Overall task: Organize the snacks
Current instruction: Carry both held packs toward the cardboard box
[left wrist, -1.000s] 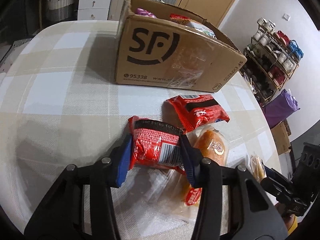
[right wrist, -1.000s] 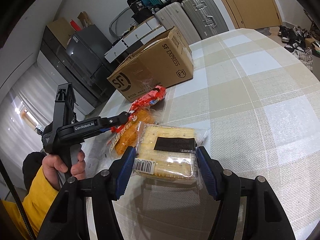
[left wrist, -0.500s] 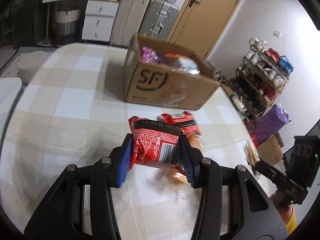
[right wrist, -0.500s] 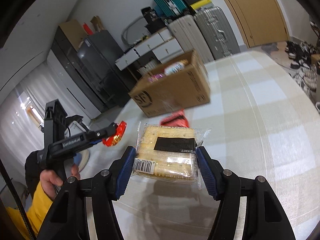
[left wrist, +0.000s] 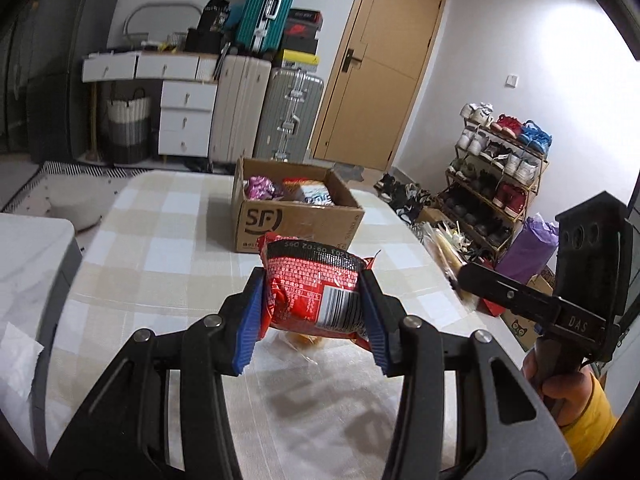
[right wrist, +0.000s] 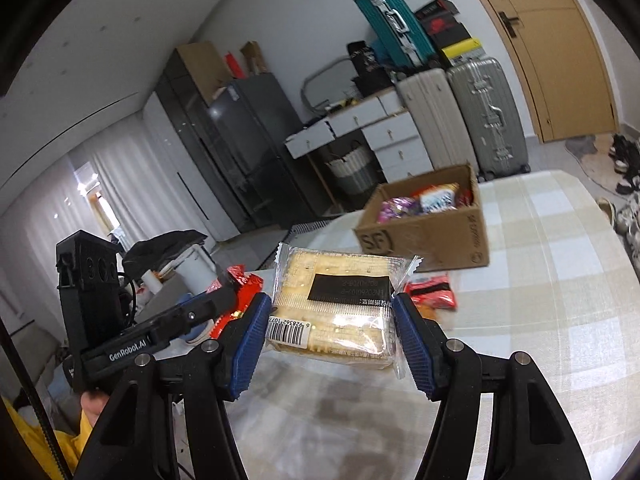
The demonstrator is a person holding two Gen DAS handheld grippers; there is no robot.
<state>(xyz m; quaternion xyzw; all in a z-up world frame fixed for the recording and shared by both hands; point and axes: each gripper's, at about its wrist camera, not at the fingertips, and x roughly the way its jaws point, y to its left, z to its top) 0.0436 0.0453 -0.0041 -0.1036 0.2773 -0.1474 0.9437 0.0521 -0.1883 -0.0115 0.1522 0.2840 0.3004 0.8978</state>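
Observation:
My left gripper point(left wrist: 312, 312) is shut on a red snack packet point(left wrist: 312, 284) and holds it high above the checked tablecloth point(left wrist: 160, 248). My right gripper point(right wrist: 330, 328) is shut on a clear pack of pale crackers point(right wrist: 332, 304), also lifted off the table. An open cardboard box point(left wrist: 296, 224) with several snacks inside stands farther back on the table; the right wrist view shows the box point(right wrist: 436, 236) too. A red packet point(right wrist: 432, 296) and an orange snack point(left wrist: 308, 340) lie on the cloth below the held packs.
Suitcases point(left wrist: 288, 116) and white drawers point(left wrist: 184, 116) stand behind the table, a shoe rack point(left wrist: 500, 168) to the right. A grey seat point(left wrist: 24, 264) borders the table's left edge. A hand in a yellow sleeve point(left wrist: 576, 404) holds the right gripper's handle.
Both grippers have risen well above the table with their packs. The box now looks smaller and farther, and its open top shows.

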